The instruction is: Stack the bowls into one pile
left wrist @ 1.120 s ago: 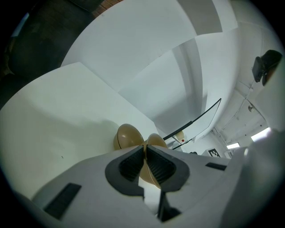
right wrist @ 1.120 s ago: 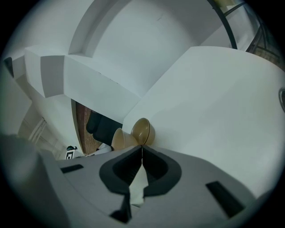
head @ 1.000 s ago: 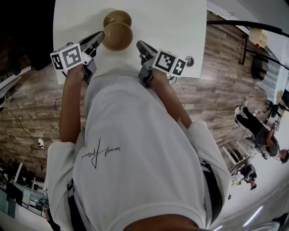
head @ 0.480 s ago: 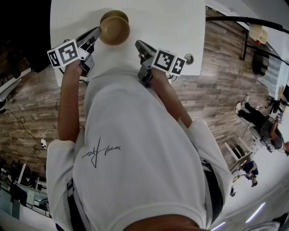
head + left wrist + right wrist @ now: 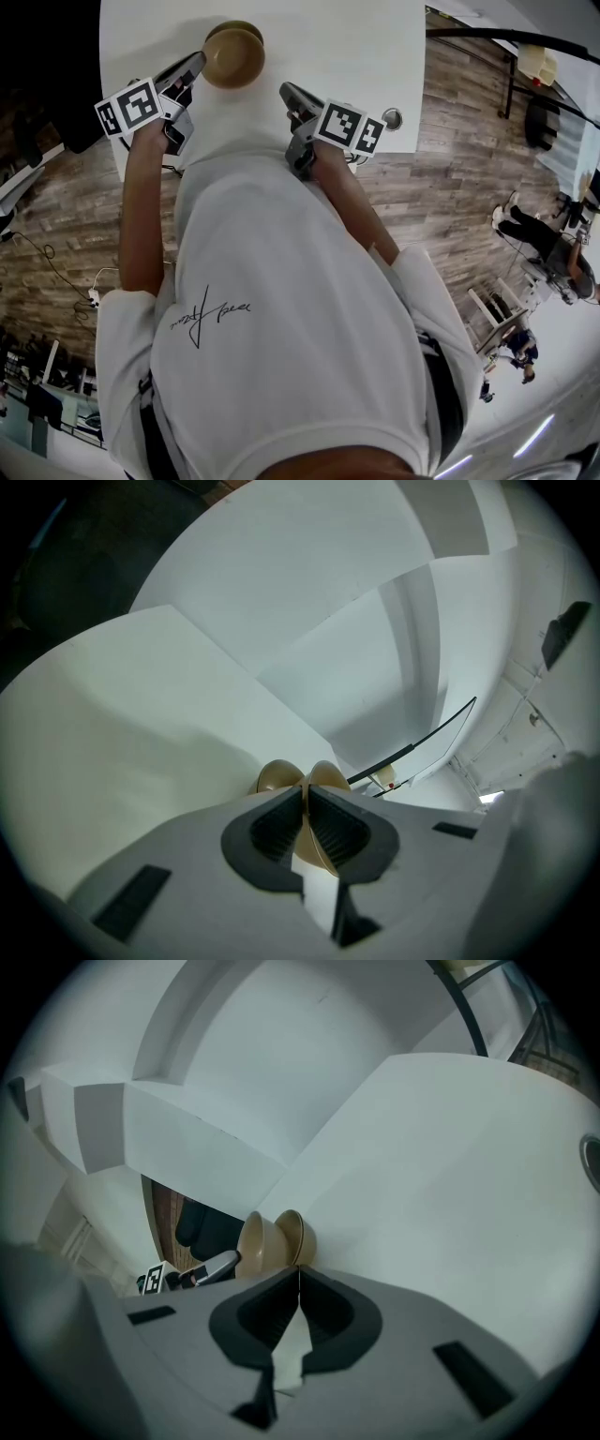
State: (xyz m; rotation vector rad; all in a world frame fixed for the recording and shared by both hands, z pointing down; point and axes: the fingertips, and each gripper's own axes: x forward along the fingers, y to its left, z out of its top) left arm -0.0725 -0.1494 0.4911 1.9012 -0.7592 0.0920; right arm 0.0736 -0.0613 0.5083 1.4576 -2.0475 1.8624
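Note:
Two tan bowls are on the white table (image 5: 328, 56). My left gripper (image 5: 195, 66) is shut on the rim of the nearer bowl (image 5: 232, 58), which is held partly over the farther bowl (image 5: 240, 28). In the left gripper view the pads (image 5: 281, 822) pinch the held bowl's rim (image 5: 323, 780), and the other bowl (image 5: 277, 775) shows just behind. My right gripper (image 5: 287, 92) is to the right of the bowls, shut with nothing in it. In the right gripper view its jaws (image 5: 299, 1279) meet, and both bowls (image 5: 262, 1241) lie beyond.
A round metal grommet (image 5: 393, 119) sits near the table's right front corner. Wooden floor (image 5: 441, 187) surrounds the table. A black metal frame (image 5: 511, 56) stands at the right, and people (image 5: 553, 262) are farther off on that side.
My left gripper has carried its bowl a little farther across the table, so it overlaps the other bowl more. The right gripper has stayed where it was.

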